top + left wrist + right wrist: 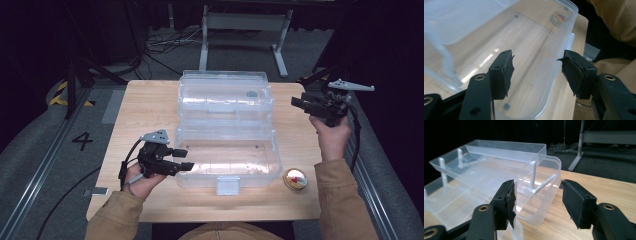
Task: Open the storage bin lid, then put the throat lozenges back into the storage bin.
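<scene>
A big black number 4 is painted on the grey floor (it sits out past the left gripper's fingers, off the table's side). No other words can be read.

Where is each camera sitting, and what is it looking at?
High view: above the person's side, looking down on the light wooden table; forearms, hands, both tongs show.
Left gripper view: on the left tongs, open, facing the clear plastic hinged box.
Right gripper view: on the right tongs, open, facing the box's raised tray.
All three share the box.
</scene>
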A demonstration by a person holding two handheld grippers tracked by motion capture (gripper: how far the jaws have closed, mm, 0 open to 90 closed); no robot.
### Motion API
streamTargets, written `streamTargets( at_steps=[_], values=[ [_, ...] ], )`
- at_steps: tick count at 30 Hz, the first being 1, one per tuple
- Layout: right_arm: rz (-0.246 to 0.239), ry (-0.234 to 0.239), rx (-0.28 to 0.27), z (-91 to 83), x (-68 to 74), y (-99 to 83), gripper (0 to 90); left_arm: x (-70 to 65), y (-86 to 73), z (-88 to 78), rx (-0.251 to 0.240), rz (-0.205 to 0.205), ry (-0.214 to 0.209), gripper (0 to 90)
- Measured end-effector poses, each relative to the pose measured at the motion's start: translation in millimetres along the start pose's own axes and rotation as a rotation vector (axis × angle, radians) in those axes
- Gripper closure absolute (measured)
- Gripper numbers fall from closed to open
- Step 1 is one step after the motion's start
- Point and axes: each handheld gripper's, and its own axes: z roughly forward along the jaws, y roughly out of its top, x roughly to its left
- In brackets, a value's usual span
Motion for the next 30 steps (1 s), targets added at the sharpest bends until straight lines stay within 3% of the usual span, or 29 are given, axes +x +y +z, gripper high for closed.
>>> streamTargets(
  at_steps=[1,6,9,13,15,21,27,30],
  values=[
    [0.0,-0.001,-0.02,-4.2,-0.7,-3.2,43.9,0.8,1.3,-3.0,-0.006,-0.003,0.015,42.7],
    [-0.009,0.001,-0.019,-21.0,-6.6,-12.7,38.5,4.4,4.8,-17.7,-0.029,-0.008,0.097,43.3],
    [-0.04,0.01,0.005,-27.5,-7.7,-19.8,35.8,9.1,8.8,-26.1,-0.042,-0.006,0.129,43.4],
    [-0.067,0.027,0.01,-37.4,-8.4,-29.2,32.9,15.5,12.1,-33.1,-0.055,-0.004,0.146,43.3],
    [-0.048,0.047,0.016,-42.1,-10.2,-33.0,29.6,20.4,13.4,-36.9,-0.063,-0.015,0.15,43.3],
    [-0.106,0.01,0.053,-47.3,-7.3,-40.5,28.4,30.3,15.0,-40.5,-0.073,-0.031,0.152,43.2],
    [-0.132,0.033,0.07,-50.4,-2.8,-41.2,27.1,33.1,14.3,-37.0,-0.061,-0.046,0.15,43.2],
    [-0.123,0.044,0.099,-50.3,-0.1,-40.5,25.9,34.0,14.2,-36.6,-0.057,-0.05,0.157,43.2]
  ],
)
